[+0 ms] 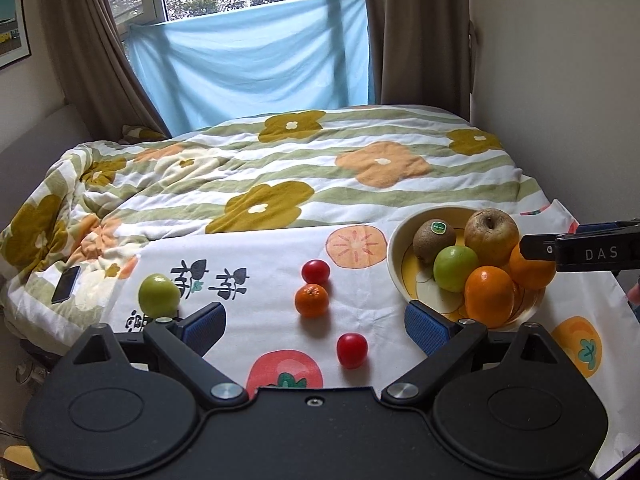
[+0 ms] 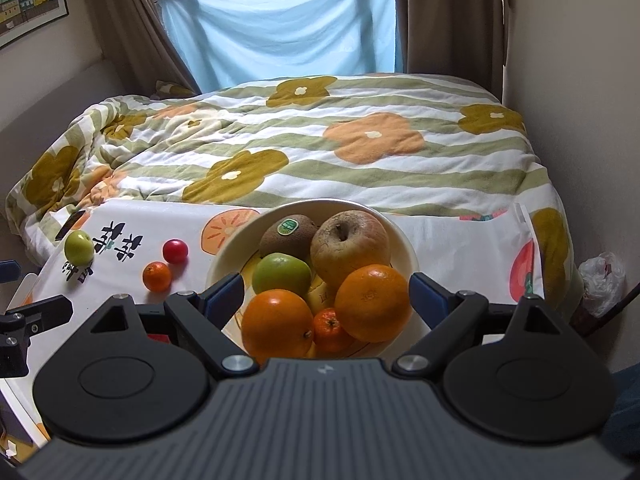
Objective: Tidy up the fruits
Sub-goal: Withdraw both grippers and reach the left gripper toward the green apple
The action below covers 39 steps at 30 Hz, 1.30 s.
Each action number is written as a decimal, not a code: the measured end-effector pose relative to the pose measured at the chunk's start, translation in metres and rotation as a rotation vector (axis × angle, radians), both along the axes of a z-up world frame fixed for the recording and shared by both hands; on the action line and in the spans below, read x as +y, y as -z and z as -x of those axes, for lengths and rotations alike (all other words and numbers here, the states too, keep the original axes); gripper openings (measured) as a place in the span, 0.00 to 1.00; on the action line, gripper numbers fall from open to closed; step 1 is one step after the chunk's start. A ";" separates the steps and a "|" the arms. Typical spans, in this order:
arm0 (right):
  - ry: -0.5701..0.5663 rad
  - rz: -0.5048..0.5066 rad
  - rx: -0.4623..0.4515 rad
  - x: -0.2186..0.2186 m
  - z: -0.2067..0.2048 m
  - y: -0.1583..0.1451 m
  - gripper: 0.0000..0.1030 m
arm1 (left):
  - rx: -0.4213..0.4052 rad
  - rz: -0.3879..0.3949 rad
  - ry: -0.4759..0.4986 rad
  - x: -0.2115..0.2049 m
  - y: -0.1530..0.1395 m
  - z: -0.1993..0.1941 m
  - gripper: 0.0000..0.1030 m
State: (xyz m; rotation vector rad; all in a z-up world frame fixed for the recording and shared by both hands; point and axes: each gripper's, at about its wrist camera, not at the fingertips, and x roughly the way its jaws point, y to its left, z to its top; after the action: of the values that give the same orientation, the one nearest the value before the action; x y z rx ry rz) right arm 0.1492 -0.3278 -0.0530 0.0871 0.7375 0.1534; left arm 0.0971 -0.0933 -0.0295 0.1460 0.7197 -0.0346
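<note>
The bowl (image 2: 224, 256) of fruit sits on the printed cloth (image 1: 256, 248) over the bed; your right hand-held gripper (image 2: 326, 290) hangs spread wide above its oranges, gripping nothing. Your left hand-held gripper (image 1: 316, 320) gapes empty over the loose mandarin (image 1: 311, 300) and tomatoes

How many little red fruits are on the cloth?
2. One red fruit sits behind the small orange; the other red fruit lies nearer the left fingers. None shows in the bowl, though some could hide.

A cream bowl (image 2: 394, 227) near the cloth's right edge holds kiwi, apples and oranges; a green apple (image 1: 159, 295), small mandarin (image 1: 311, 300) and two red fruits lie loose toward its left.
</note>
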 end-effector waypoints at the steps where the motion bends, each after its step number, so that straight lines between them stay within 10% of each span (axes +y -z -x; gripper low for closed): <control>1: -0.005 0.000 -0.003 0.003 0.002 -0.002 1.00 | -0.005 0.000 -0.003 0.003 -0.002 0.003 0.95; 21: 0.009 0.009 0.033 0.110 0.032 -0.019 1.00 | -0.033 0.039 -0.071 0.121 -0.010 0.002 0.95; 39: 0.168 0.020 0.133 0.188 0.014 0.030 1.00 | 0.073 -0.146 0.195 0.188 0.050 -0.096 0.95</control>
State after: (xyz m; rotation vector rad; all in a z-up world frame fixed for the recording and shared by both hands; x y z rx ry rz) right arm 0.1352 -0.1401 -0.0834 0.1406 0.8604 -0.0207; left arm 0.1927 0.0951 -0.0795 0.3558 0.7790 -0.1749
